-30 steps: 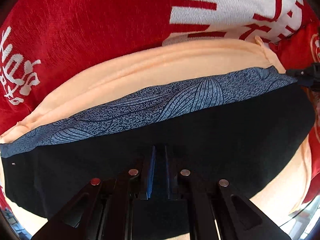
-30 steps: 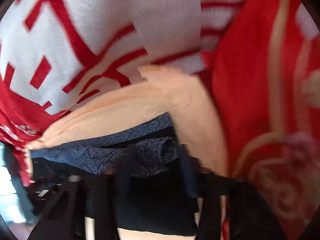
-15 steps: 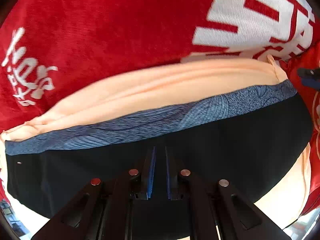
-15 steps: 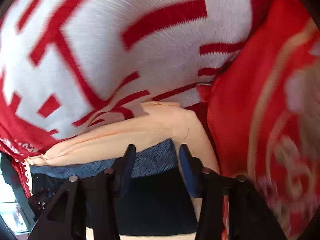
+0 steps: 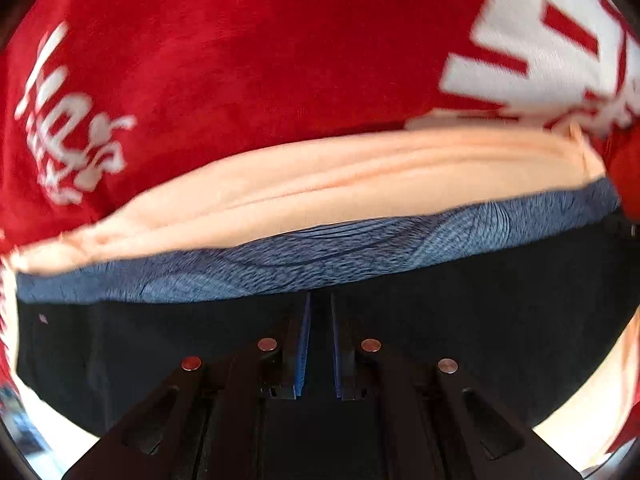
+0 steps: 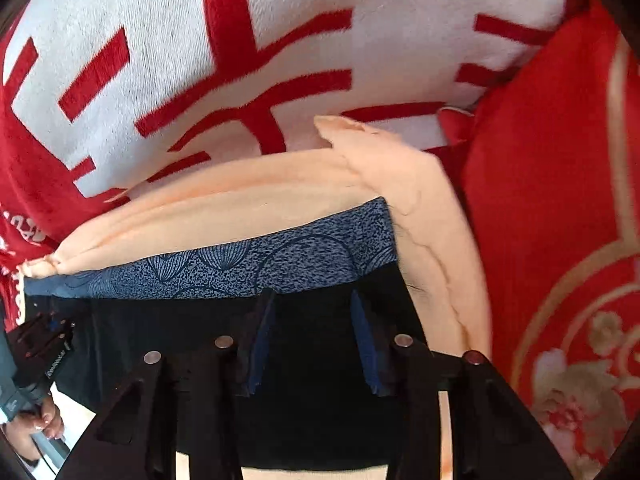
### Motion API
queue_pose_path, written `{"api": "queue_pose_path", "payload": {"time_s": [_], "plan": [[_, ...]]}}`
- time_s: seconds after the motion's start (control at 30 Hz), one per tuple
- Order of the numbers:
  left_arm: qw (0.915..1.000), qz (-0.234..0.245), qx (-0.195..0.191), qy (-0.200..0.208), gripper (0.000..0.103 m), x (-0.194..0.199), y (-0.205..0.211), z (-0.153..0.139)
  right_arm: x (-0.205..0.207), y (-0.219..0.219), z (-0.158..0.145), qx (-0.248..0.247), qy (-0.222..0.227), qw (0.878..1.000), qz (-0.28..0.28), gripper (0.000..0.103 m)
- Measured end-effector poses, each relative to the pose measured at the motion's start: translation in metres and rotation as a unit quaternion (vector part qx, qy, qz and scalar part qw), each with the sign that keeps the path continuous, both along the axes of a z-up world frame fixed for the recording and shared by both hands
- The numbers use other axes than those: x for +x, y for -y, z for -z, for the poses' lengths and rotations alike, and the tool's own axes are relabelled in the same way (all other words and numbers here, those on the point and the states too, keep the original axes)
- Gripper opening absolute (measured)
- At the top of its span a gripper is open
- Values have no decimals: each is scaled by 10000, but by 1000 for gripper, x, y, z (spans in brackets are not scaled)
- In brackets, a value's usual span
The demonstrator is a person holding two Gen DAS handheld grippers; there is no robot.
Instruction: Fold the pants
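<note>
The left gripper point(image 5: 319, 340) was held nearly closed above black pants point(image 5: 460, 320), whose patterned blue waistband point(image 5: 320, 256) was bordered by peach cloth point(image 5: 340, 184) on a red blanket point(image 5: 260, 60).

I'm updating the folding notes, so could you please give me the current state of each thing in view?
Pants: black, spread flat on the peach cloth, patterned blue waistband showing.
Peach cloth: rumpled, lying under the pants.
Red blanket: spread beneath everything.
Left hand-held gripper: shut, over the black fabric; a grip cannot be confirmed.
Right hand-held gripper: jaws apart and closing, black fabric between them, not pinched.
</note>
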State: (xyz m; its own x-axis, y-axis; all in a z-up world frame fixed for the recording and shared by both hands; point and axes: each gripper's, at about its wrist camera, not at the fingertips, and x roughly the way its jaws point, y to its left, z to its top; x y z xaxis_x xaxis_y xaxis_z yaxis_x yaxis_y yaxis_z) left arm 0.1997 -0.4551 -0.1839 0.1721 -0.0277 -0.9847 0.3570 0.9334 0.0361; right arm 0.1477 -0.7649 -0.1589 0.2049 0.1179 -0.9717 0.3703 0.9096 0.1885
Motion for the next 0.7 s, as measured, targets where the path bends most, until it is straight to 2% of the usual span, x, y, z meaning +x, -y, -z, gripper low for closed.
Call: {"api": "queue_pose_path", "payload": {"time_s": [0.1, 0.23, 0.33, 0.4, 0.47, 0.5, 0.57, 0.7], "plan": [[9994, -348, -66, -22, 11, 5, -28, -9, 1, -10, -18, 128, 114, 9998, -109, 47], [9993, -335, 146, 113, 10, 22, -44, -7, 13, -47, -33, 700, 504, 9940, -670, 47], [9992, -349, 140, 97, 11, 44, -36, 0, 39, -81, -20, 1063, 632, 9872, -1007, 47], [9988, -413, 228, 102, 11, 50, -35, 11, 52, -101, -5, 1232, 538, 9848, -1095, 47], [9986, -478, 159, 148, 11, 54, -41, 11, 50, -106, 17, 787, 294, 9897, -1161, 38], [9987, -475, 134, 123, 11, 53, -41, 9, 52, -98, 18, 591, 444, 9912, -1095, 38], [9987, -489, 76, 115, 11, 52, -48, 1, 53, -89, 14, 285, 410, 9954, -818, 43], [9985, -542, -117, 39, 11, 34, -73, -15, 28, -57, -6, 511, 408, 9967, -471, 52]]}}
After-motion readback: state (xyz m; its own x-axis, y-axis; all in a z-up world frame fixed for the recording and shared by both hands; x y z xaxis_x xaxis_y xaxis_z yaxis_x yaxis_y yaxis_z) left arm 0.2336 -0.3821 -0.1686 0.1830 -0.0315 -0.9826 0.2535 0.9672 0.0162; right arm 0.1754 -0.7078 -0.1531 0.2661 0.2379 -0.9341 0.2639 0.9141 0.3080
